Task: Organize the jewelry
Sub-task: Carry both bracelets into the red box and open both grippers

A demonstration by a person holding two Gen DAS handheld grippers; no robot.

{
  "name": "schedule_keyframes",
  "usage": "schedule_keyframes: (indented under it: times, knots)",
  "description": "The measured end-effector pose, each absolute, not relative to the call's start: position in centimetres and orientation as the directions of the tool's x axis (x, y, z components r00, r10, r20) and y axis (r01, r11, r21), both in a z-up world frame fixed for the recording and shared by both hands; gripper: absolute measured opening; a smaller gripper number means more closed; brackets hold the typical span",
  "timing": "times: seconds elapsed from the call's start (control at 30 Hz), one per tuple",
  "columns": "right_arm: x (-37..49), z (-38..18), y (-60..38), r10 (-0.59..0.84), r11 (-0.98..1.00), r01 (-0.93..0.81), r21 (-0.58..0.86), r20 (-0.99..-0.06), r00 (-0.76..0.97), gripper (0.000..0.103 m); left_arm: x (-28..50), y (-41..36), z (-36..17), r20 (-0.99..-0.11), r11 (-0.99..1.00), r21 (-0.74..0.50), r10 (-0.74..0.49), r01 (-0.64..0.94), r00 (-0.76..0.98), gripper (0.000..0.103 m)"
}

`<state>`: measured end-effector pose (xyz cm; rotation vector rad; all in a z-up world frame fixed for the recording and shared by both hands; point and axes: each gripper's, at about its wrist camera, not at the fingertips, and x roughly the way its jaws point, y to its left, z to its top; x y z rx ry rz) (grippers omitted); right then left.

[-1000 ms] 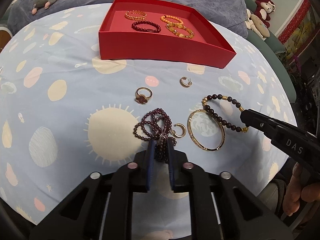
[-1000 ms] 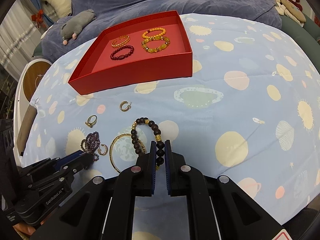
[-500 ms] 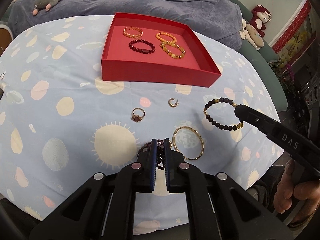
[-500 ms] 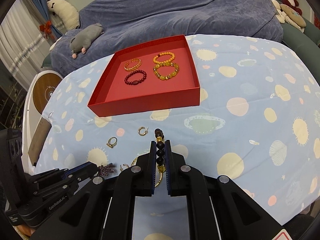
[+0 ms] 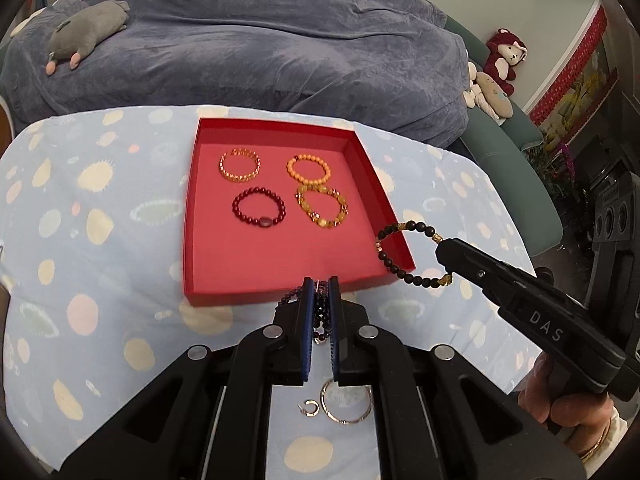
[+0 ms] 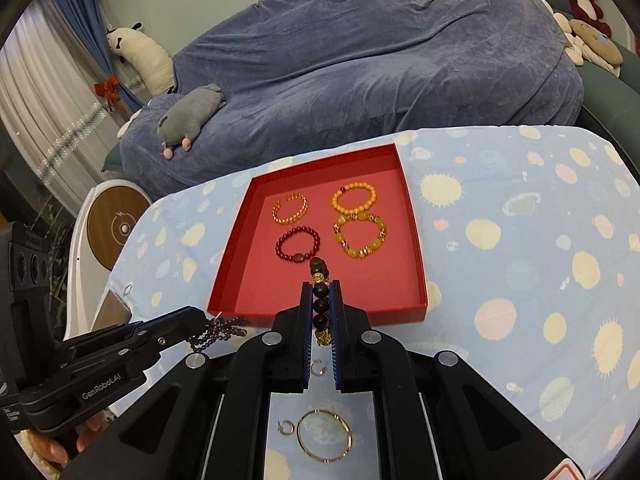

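Observation:
A red tray (image 5: 192, 216) (image 6: 416, 248) sits on the blue tablecloth and holds several bracelets. My left gripper (image 5: 320, 284) (image 6: 200, 322) is shut on a dark purple bead strand (image 5: 320, 312) (image 6: 218, 330), held in the air at the tray's near edge. My right gripper (image 6: 321, 286) (image 5: 442, 246) is shut on a black bead bracelet with gold spacers (image 5: 400, 252) (image 6: 320, 270), held above the tray's near right corner. A thin gold bangle (image 5: 346, 400) (image 6: 325, 434) and a small hoop earring (image 5: 309, 407) (image 6: 285, 427) lie on the cloth below the grippers.
A second small earring (image 6: 318, 367) lies on the cloth near the right gripper. A sofa under a blue-grey cover (image 5: 260, 40) stands behind the table, with a grey plush toy (image 5: 86, 28) on it. A round wooden-topped device (image 6: 114, 228) stands left of the table.
Both grippers have lifted their bead strands off the cloth and moved forward to the tray's near edge. The bangle and earrings stay on the cloth behind.

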<state>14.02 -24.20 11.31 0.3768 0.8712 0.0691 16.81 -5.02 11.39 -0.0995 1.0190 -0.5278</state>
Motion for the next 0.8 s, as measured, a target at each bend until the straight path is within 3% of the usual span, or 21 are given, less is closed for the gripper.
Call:
schedule_keyframes:
  times: [0.5, 0.8]
  knots:
    - [20.1, 3.1, -24.4, 0.193, 0.939, 0.147, 0.311, -0.83, 0.523, 0.008, 23.7, -6.2, 4.9, -0.854, 0.919, -0.223, -0.345, 0.324, 0.39, 0.007]
    - [20.9, 0.9, -24.7, 0.154, 0.952, 0.157, 0.264, -0.854, 0.497, 0.008, 24.8, -6.0, 2.7, -0.866, 0.931, -0.188, -0.307, 0.313, 0.395, 0.007]
